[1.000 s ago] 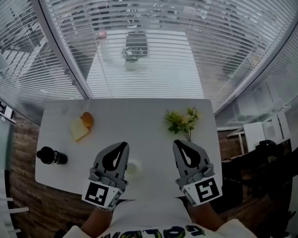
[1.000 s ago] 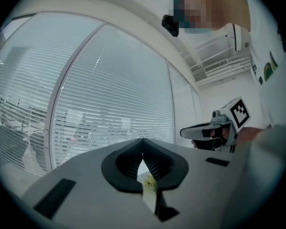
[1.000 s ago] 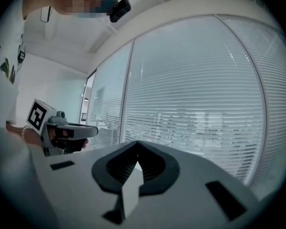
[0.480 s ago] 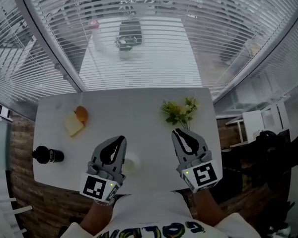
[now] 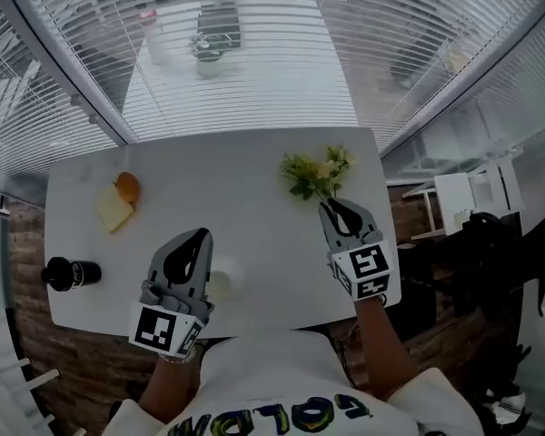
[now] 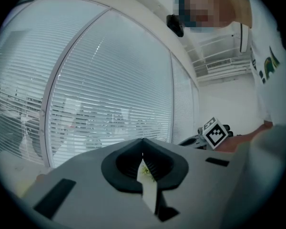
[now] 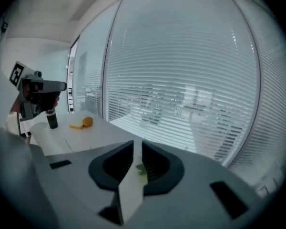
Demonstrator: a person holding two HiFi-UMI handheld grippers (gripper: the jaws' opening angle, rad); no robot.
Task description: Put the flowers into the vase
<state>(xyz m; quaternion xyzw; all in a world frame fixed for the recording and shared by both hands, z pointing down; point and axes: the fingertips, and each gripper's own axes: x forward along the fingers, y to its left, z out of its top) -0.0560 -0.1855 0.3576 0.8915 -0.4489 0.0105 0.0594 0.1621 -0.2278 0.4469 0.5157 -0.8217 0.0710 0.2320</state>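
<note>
A bunch of green and pale yellow flowers [image 5: 312, 173] lies on the white table [image 5: 254, 189] at the far right. My right gripper [image 5: 331, 205] points at the stem end, its tips just short of the blooms. Its jaws are opening, with a narrow gap and nothing pressed between them; a bit of green leaf [image 7: 139, 168] shows through the gap of the right gripper [image 7: 137, 143]. A small white vase [image 5: 222, 283] stands near the table's front edge. My left gripper [image 5: 198, 235] hovers just left of it, shut and empty.
A black bottle [image 5: 67, 272] lies at the table's left front. An orange [image 5: 126, 187] and a yellow piece [image 5: 112, 211] sit at the left rear. Window blinds [image 5: 254, 62] run behind the table. The table's edge is close on the right of the flowers.
My right gripper has come down and forward to the flowers' stems, and its jaws have parted from shut. The left gripper has sunk a little beside the vase.
</note>
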